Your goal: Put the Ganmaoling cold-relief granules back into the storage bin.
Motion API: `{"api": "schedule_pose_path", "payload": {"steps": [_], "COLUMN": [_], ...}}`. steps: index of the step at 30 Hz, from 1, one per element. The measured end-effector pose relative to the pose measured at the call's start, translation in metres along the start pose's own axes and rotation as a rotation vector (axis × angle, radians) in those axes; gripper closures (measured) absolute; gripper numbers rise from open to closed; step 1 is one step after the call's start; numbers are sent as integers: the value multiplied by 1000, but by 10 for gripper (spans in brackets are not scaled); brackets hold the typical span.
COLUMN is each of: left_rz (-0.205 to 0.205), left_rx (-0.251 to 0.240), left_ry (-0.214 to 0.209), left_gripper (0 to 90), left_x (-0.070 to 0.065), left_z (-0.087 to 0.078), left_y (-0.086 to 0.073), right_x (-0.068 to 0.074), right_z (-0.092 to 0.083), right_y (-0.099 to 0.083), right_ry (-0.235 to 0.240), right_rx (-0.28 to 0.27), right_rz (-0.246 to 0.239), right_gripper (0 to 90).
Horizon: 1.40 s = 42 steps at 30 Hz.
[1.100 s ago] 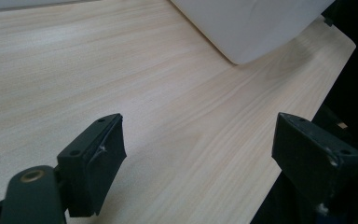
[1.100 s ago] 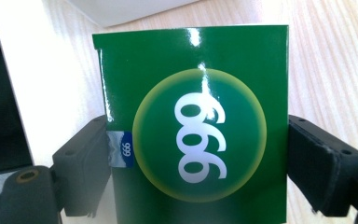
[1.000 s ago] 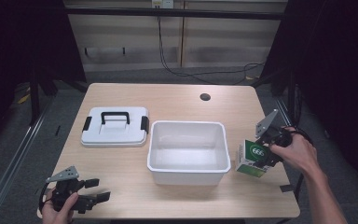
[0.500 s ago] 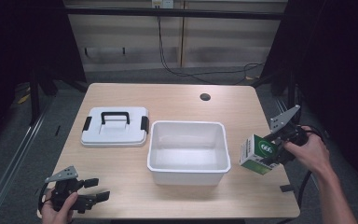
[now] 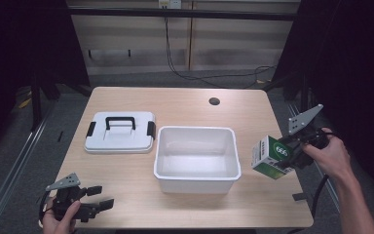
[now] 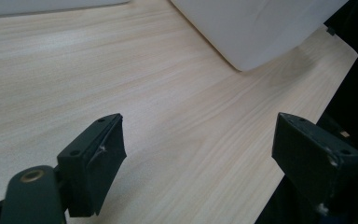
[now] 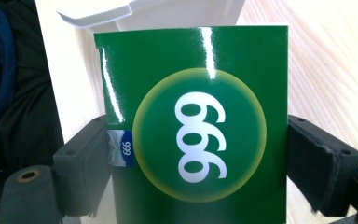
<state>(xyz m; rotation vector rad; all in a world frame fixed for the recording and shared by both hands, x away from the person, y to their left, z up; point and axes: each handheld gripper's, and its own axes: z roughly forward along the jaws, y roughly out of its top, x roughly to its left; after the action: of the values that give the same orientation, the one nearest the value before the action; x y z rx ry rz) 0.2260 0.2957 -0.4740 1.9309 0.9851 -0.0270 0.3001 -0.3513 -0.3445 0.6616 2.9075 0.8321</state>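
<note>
So the table (image 5: 195,100) carries a white bin (image 5: 196,158) in the middle with its lid (image 5: 121,132) lying flat just to its left. Over on the right, the right gripper (image 5: 286,155) has a green box (image 5: 271,157) clamped between its jaws, tilted and lifted off the tabletop, just beside the bin's right wall. Looks like the box only needs to travel leftward over the rim, and the right hand is obviously the nearer one. The left gripper (image 5: 100,202) sits near the front-left corner, jaws spread wide with nothing between them, well apart from everything.
</note>
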Motion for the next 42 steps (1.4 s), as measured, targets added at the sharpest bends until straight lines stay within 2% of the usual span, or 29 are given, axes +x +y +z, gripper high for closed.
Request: {"api": "schedule_pose_path", "payload": {"steps": [8, 13, 18, 26, 36, 42], "left_rz": [3, 3, 4, 2, 6, 4], "left_rx": [5, 5, 7, 6, 5, -1], "left_ry": [4, 4, -1, 1, 1, -3], "left_gripper": [171, 171, 170, 170, 171, 171], "left_x": [0, 0, 0, 0, 0, 0], "left_z": [1, 1, 1, 1, 1, 0], "left_y": [0, 0, 0, 0, 0, 0], "right_x": [3, 7, 8, 10, 12, 18], "right_z": [-13, -25, -33, -37, -31, -31], "right_y": [-1, 6, 13, 37, 67, 84], "right_ry": [-16, -32, -55, -59, -44, -36], "right_rx": [-36, -60, -65, -96, -117, -124], "right_rz": [14, -5, -4, -15, -69, -108], "right_gripper": [154, 155, 156, 156, 156, 156]}}
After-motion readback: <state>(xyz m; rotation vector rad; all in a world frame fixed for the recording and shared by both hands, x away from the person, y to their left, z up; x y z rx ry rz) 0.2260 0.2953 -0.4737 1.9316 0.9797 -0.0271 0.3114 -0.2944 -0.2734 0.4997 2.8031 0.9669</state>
